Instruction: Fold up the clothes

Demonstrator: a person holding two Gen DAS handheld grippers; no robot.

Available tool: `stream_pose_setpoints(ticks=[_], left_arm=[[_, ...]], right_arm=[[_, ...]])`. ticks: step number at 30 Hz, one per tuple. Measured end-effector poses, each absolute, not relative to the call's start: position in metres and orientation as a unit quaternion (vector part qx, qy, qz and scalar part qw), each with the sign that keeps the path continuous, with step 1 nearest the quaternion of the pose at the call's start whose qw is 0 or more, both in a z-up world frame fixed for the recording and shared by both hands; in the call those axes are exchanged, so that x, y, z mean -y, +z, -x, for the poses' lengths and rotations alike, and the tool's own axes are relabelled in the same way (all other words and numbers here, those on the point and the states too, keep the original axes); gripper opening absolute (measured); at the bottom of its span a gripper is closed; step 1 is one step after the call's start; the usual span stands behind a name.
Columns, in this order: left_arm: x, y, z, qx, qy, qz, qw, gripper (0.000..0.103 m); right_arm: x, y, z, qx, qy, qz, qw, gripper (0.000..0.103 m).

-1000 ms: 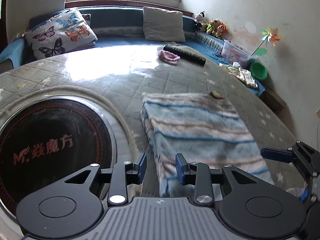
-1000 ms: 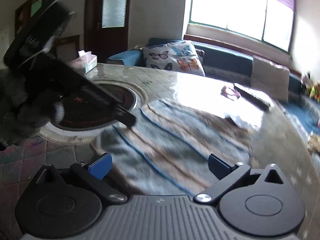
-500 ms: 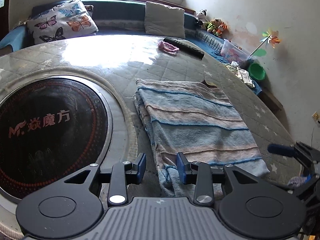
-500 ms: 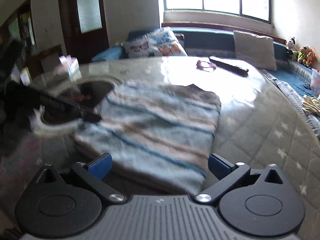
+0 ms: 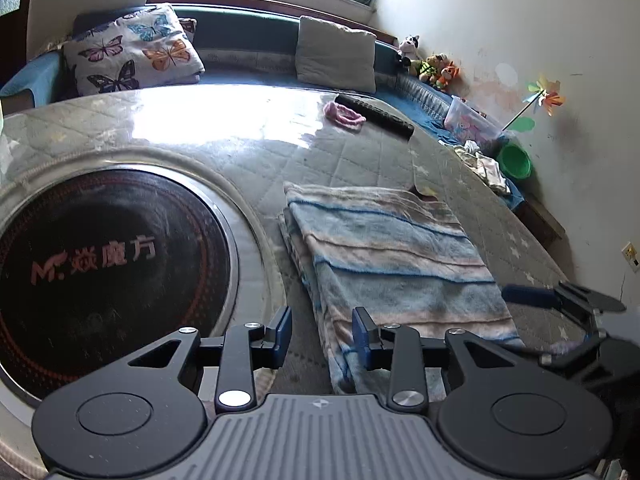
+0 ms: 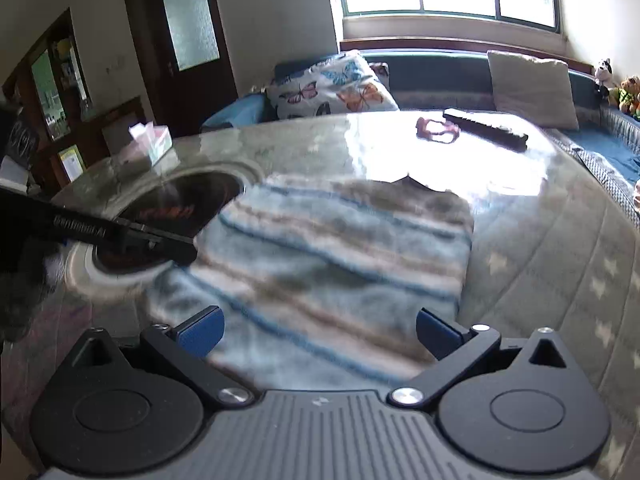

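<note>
Toys (image 5: 472,122) fill clear bin (image 5: 464,114) beside green bowl (image 5: 515,160).

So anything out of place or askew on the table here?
Mostly tidy. The folded striped cloth lies flat, though its lower layers stick out unevenly along its left edge. A small dark and yellow scrap peeks from under its far corner. Both grippers, left and right, are open.

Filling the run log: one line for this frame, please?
task: fold clothes | striped garment: folded, flat on table | left gripper: open, at near edge | right gripper: open, empty
</note>
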State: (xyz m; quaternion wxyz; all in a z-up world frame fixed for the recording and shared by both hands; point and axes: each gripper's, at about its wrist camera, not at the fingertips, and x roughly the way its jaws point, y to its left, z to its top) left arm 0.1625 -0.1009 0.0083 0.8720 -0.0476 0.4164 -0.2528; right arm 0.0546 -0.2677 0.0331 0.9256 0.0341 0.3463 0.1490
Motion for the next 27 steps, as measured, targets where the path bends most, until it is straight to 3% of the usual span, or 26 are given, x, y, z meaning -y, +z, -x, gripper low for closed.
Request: stream_pose_setpoints(ticks=[8,15,27], left_arm=[[0.098,-0.002,-0.169,-0.429,-0.246,0.048,0.868,0.041],[0.099,-0.001,-0.173,-0.426,-0.245,0.049,0.87,0.04],[0.095,-0.002,-0.171,-0.424,-0.248,0.047,0.87,0.044]], right_arm=[[0.274,0.027,-0.083,-0.36,0.152,-0.061,0.919,0.103],[0.273,0.032,-0.098,-0.352,0.149,-0.055,0.922,0.103],[0.265,0.036,-0.181,-0.352,0.155,-0.094,0.918,0.103]])
